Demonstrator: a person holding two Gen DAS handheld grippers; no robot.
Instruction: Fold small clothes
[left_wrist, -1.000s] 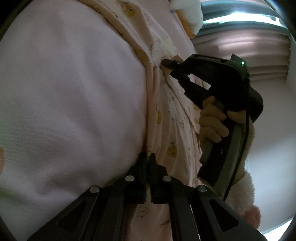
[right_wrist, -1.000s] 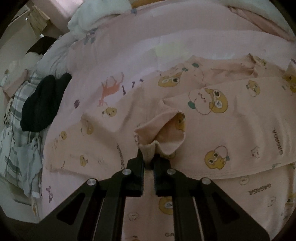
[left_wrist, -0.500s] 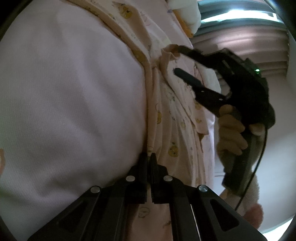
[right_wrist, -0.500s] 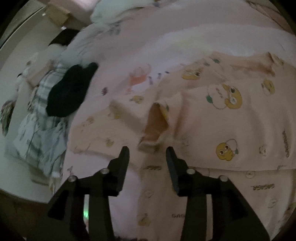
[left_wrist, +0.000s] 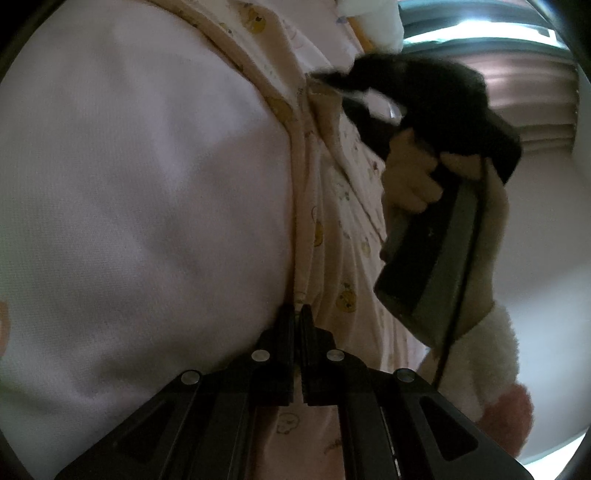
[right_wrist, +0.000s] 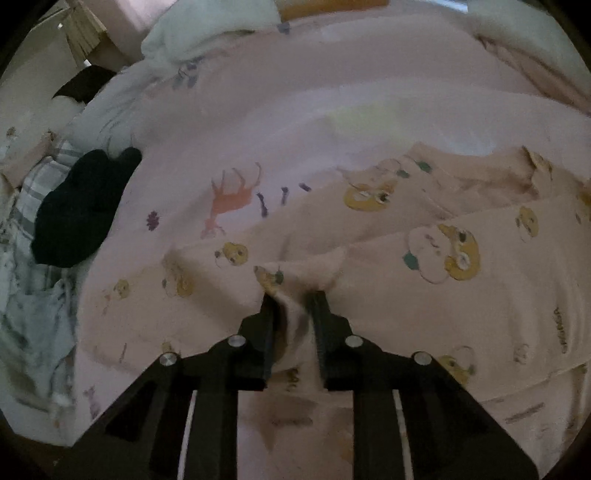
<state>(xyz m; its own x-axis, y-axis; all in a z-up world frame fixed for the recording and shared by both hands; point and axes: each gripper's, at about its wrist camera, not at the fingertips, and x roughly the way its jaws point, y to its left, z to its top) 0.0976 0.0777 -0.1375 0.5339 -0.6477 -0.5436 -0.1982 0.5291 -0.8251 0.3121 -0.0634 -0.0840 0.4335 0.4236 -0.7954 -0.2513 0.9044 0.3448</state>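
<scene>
A small pale pink garment (right_wrist: 436, 280) printed with yellow cartoon faces lies spread on the pink bed sheet (right_wrist: 314, 103). My left gripper (left_wrist: 298, 310) is shut on the garment's edge seam (left_wrist: 301, 236), low in the left wrist view. My right gripper (right_wrist: 293, 295) is open, its jaws on either side of a raised fold of the garment (right_wrist: 295, 280). In the left wrist view the right gripper (left_wrist: 328, 79) shows as a blurred black body held by a hand, its tips at the garment's far edge.
A black cloth (right_wrist: 81, 206) and plaid and white laundry (right_wrist: 33, 295) lie at the bed's left side. White bedding (right_wrist: 207, 26) is bunched at the far end. A window with blinds (left_wrist: 517, 74) is behind the right hand.
My right gripper let go of the fold, opened, then came back down with its jaws around it, narrower than half a second ago. My left gripper stayed shut on the seam.
</scene>
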